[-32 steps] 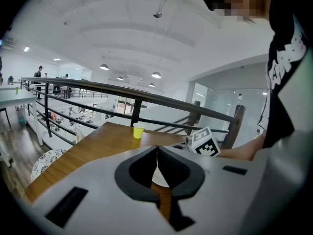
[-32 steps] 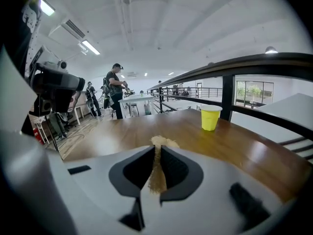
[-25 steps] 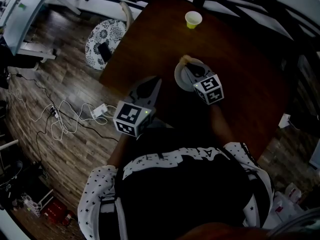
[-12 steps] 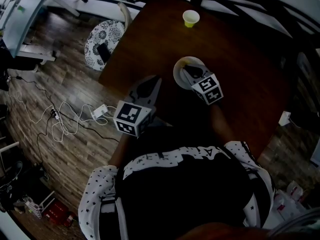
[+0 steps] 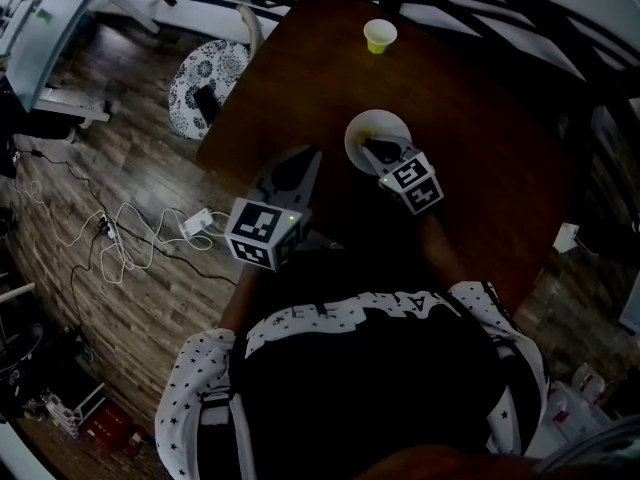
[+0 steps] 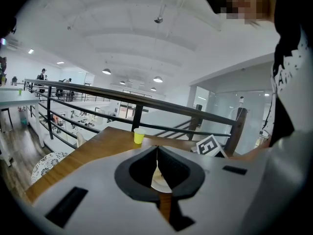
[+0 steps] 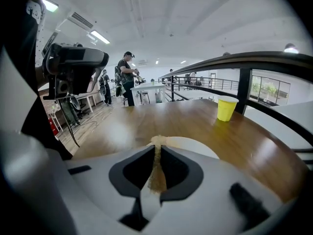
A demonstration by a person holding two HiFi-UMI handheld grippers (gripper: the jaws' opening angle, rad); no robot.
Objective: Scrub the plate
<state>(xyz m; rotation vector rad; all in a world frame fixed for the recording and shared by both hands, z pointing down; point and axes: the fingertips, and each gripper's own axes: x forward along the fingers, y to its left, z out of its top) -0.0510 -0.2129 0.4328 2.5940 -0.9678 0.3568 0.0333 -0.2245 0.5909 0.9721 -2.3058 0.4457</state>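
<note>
Right gripper view: right tool clamps tan sponge over plate; left tool closed.

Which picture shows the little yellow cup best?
The right gripper view: the small yellow cup stands big and whole on the brown wooden table. The left gripper view shows it smaller; the head view, tiny from above.

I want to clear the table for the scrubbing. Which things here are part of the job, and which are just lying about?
Part of the job:
- plate
- tan scrubber, pinched in the right claw
- table under the plate

Lying about:
- yellow cup
- left claw, shut on nothing, off the plate
- cables and patterned seat on the floor
</note>
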